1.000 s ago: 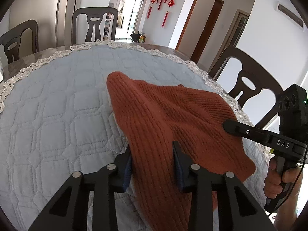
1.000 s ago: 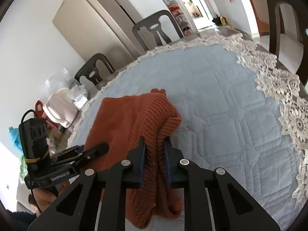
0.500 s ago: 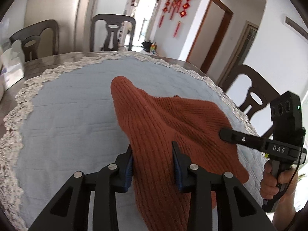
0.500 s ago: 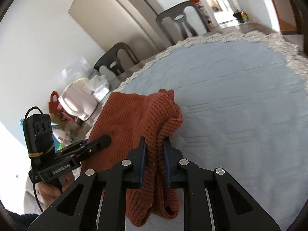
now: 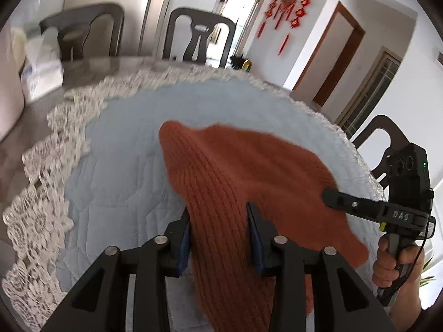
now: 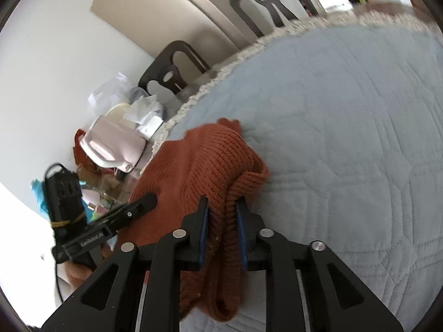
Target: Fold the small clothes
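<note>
Knitwear fills both your claws: the left claw [image 5: 220, 229] pinches the rust-red knit garment [image 5: 238, 171] at lower centre, and the right claw [image 6: 223, 227] is clamped on a bunched edge. The garment hangs between them above the quilted surface [image 6: 346, 138], far end draped toward mid-frame. No crease looks finished; folding and laying flat remain.

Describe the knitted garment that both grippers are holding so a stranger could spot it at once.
Start at the round table under the pale blue quilted cloth with its white lace edging. The garment is lifted above that cloth, pinched by the left gripper and the right gripper. It is a rust-orange ribbed knit, the only strongly coloured fabric on the pale cloth.
</note>
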`<state>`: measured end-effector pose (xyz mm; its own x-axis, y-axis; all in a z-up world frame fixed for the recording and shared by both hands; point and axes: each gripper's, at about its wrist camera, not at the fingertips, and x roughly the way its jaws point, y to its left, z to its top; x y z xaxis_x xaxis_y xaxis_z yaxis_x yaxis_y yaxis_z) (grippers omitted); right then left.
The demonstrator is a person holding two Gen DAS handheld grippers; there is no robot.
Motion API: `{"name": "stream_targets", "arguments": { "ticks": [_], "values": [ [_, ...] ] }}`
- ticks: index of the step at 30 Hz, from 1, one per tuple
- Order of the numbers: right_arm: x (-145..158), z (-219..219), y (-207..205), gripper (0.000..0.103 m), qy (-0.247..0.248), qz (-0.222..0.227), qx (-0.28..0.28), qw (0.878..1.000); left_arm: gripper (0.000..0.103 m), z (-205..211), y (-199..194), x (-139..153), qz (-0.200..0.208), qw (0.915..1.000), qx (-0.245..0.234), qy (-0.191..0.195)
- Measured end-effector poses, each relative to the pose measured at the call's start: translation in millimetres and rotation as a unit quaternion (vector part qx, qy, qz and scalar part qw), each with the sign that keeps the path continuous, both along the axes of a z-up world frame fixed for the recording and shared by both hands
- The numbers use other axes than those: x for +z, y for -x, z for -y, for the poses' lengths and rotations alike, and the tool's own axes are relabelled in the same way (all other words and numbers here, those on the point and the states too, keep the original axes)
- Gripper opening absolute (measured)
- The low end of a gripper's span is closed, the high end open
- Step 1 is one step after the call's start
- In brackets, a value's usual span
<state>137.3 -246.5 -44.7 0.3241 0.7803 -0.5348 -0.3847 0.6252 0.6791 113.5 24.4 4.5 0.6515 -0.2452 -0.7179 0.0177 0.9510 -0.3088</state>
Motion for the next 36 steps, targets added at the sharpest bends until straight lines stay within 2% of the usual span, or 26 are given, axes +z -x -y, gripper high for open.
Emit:
{"name": "stream_targets", "arguments": {
  "ticks": [2, 5, 9, 12, 14, 15, 17, 20, 24, 27, 30, 33, 36],
  "values": [
    [8.1, 5.8, 6.7, 0.022, 0.014, 0.017, -0.008, 1.0, 0.042, -0.7, 5.8, 1.2, 0.006, 1.0, 0.003, 0.003],
    [29.0, 7.2, 14.4, 0.022, 0.029, 0.057, -0.016, 0.998, 0.042, 2.3, 15.4, 12.3, 0.024, 0.9995, 0.013, -0.014],
    [44.6, -12.6, 11.7, 0.022, 0.057, 0.092, 0.001, 0.994, 0.042, 7.2, 17.2, 31.9, 0.062, 0.9974, 0.016, -0.032],
    [31.6, -32.2, -3.1, 0.022, 0.1, 0.086, 0.015, 0.991, 0.042, 13.0, 5.1, 31.1, 0.06, 0.9978, 0.003, -0.03],
    [17.9, -37.6, -12.9, 0.022, 0.125, 0.072, 0.017, 0.989, 0.042, 18.2, -5.9, 17.9, 0.037, 0.9988, -0.007, -0.031],
    [14.2, -35.7, -15.2, 0.021, 0.115, 0.069, 0.019, 0.991, 0.042, 19.2, -11.5, 9.0, 0.023, 0.9992, -0.006, -0.032],
    [16.4, -31.2, -13.2, 0.021, 0.113, 0.069, 0.015, 0.991, 0.042, 21.1, -10.5, 4.7, 0.029, 0.9987, -0.006, -0.043],
    [29.0, -27.9, 5.3, 0.021, 0.134, 0.1, 0.013, 0.986, 0.042, 23.4, -0.1, 14.8, 0.034, 0.9981, -0.006, -0.051],
    [42.0, -19.9, 43.5, 0.021, 0.121, 0.127, 0.036, 0.984, 0.041, 23.5, 33.8, 26.1, 0.053, 0.9974, -0.009, -0.049],
    [37.3, -20.6, 66.2, 0.021, 0.135, 0.132, 0.059, 0.98, 0.04, 24.9, 60.4, 25.0, 0.054, 0.997, -0.002, -0.056],
    [23.8, -28.0, 71.9, 0.02, 0.179, 0.138, 0.067, 0.972, 0.04, 29.7, 76.0, 18.1, 0.05, 0.9958, 0.005, -0.076],
    [16.3, -24.7, 67.6, 0.02, 0.173, 0.129, 0.063, 0.974, 0.04, 31.3, 74.0, 8.9, 0.044, 0.9954, 0.011, -0.084],
    [14.9, -25.7, 66.2, 0.02, 0.181, 0.14, 0.059, 0.972, 0.04, 32.4, 68.4, 7.4, 0.047, 0.9949, 0.015, -0.088]
  ]
}}
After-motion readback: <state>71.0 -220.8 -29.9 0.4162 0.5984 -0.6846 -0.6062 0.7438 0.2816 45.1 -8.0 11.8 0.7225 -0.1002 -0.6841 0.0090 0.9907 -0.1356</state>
